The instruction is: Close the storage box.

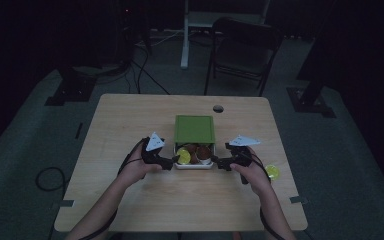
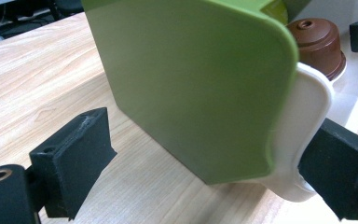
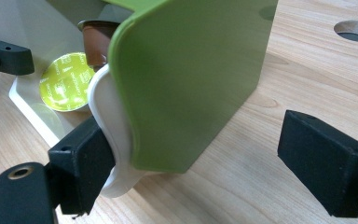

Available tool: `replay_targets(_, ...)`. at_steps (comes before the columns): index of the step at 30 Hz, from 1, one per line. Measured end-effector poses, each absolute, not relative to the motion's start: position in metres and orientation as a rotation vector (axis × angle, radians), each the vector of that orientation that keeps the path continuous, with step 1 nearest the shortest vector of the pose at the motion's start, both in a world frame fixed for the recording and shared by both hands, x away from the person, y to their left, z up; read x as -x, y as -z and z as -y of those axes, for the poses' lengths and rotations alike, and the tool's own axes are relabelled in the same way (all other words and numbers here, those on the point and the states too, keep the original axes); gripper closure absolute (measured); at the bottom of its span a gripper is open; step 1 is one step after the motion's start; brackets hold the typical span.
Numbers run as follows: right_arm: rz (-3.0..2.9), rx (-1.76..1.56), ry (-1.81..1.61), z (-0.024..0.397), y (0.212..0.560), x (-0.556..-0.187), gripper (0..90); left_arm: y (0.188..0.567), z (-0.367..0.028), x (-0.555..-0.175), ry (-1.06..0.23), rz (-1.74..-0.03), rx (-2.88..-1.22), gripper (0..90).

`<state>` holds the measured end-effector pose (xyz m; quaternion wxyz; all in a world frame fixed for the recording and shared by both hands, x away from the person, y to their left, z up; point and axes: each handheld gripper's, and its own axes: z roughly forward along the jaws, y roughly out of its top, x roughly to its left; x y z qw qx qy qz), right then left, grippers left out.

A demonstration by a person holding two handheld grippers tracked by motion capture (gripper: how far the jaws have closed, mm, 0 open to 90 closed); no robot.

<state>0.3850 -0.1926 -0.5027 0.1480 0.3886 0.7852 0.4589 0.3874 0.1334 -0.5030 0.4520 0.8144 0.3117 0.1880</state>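
White box (image 1: pixel 194 164) of capsules sits mid-bench (image 1: pixel 130 115), green lid (image 1: pixel 194 129) hinged up behind it. Left tool (image 1: pixel 172 161) and right tool (image 1: pixel 215 161) flank its two near corners, jaws apart, one pad of each against the white rim.

2 claws (image 1: pixel 176 160) (image 1: pixel 213 160) flank the white box (image 1: pixel 194 165), green lid (image 1: pixel 194 129) open.

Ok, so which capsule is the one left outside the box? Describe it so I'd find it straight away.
Start at the wooden table, then the white box with its green lid at its middle. Go right, past the right gripper, towards the table's right edge: the yellow-green capsule lies alone on bare wood, unlike those in the box.
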Motion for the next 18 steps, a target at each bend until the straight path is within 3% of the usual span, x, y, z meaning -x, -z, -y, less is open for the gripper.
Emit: replay_targets(18,-2.216,-1.168,-1.306,0.1889,0.5042,-0.3953,11.3,0.5041,-0.128,-0.3979,-0.509,-0.781,-2.012,7.9)
